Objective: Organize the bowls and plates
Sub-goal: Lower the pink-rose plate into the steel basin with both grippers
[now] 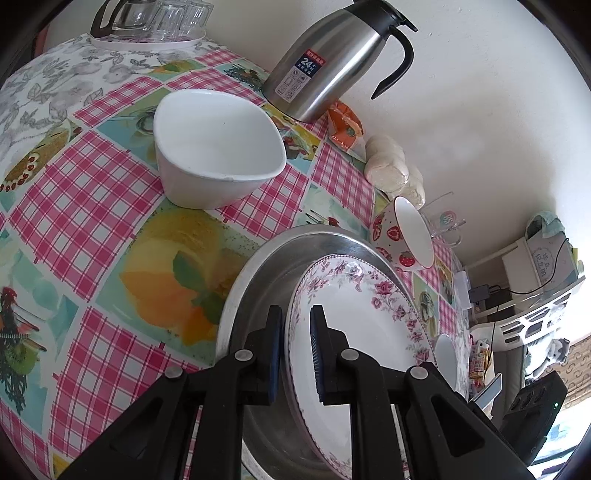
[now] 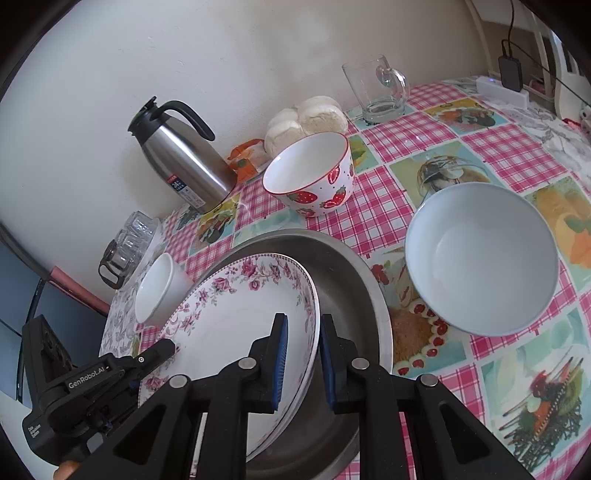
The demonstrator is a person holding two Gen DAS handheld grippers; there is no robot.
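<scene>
A white plate with a pink flower rim [image 1: 369, 314] [image 2: 236, 314] stands tilted inside a steel pan [image 1: 258, 280] [image 2: 343, 273]. My left gripper [image 1: 297, 350] straddles one edge of the plate, and my right gripper [image 2: 303, 354] straddles the opposite edge. Both sets of jaws are closed on the plate rim. A plain white bowl [image 1: 218, 147] [image 2: 159, 288] sits on the table left of the pan. A strawberry bowl [image 1: 402, 236] [image 2: 310, 173] sits behind the pan. A larger pale bowl [image 2: 480, 258] sits right of the pan.
A steel thermos jug [image 1: 332, 62] [image 2: 181, 162] stands by the wall. A bag of buns [image 1: 391, 166] [image 2: 306, 118], a glass mug [image 2: 380, 88], and a tray of glasses [image 1: 155, 22] [image 2: 129, 243] line the table's back and left edges. A power strip [image 2: 502, 92] lies far right.
</scene>
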